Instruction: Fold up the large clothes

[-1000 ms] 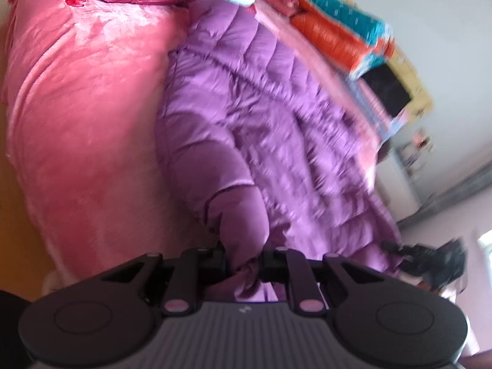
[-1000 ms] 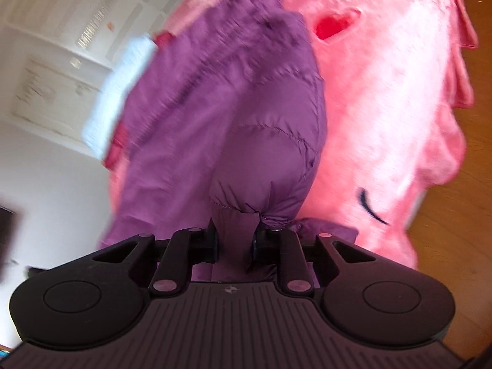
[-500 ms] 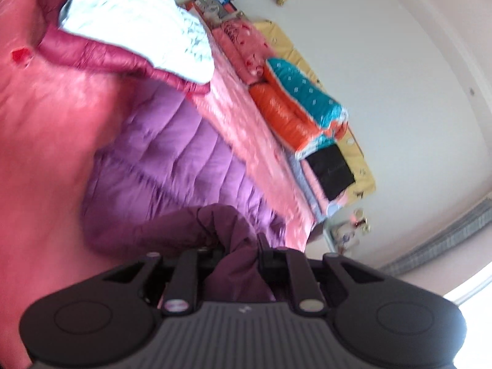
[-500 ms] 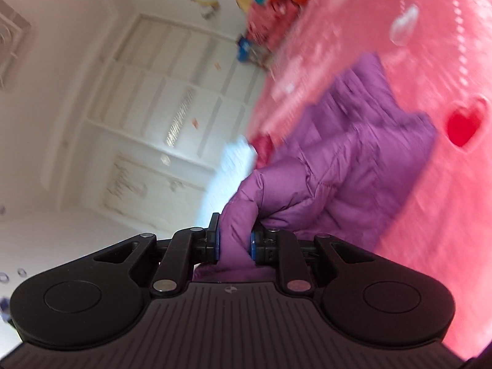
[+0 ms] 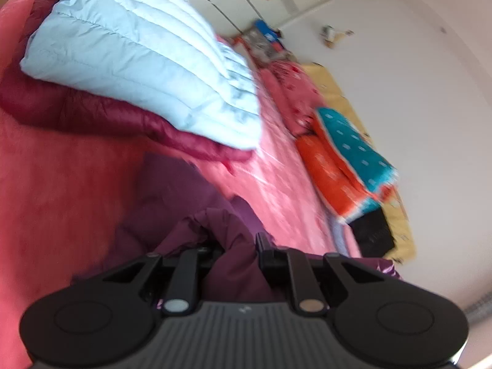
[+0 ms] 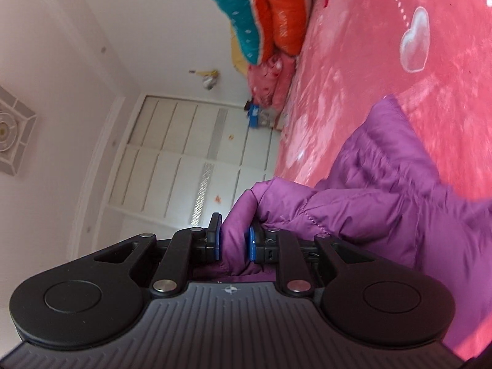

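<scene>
A purple quilted down jacket (image 6: 399, 190) lies on a pink bedspread (image 6: 399, 70) with part of it lifted. My right gripper (image 6: 234, 236) is shut on a bunched fold of the jacket, its blue pads pressing both sides. In the left wrist view the same jacket (image 5: 184, 203) looks darker, folded over on itself, and my left gripper (image 5: 236, 246) is shut on a gathered edge of it. The fabric hides the left fingertips.
A light blue down coat (image 5: 138, 61) rests on a dark red jacket (image 5: 92, 110) further up the bed. Folded orange and teal quilts (image 5: 347, 153) and pink bedding (image 5: 292, 89) are piled by the wall. White wardrobe doors (image 6: 190, 160) stand beyond the bed.
Both grippers have carried their held parts of the purple jacket across the bed, folding it over itself. Both views swung from the spread-out jacket toward the wall and the pile of clothes.
</scene>
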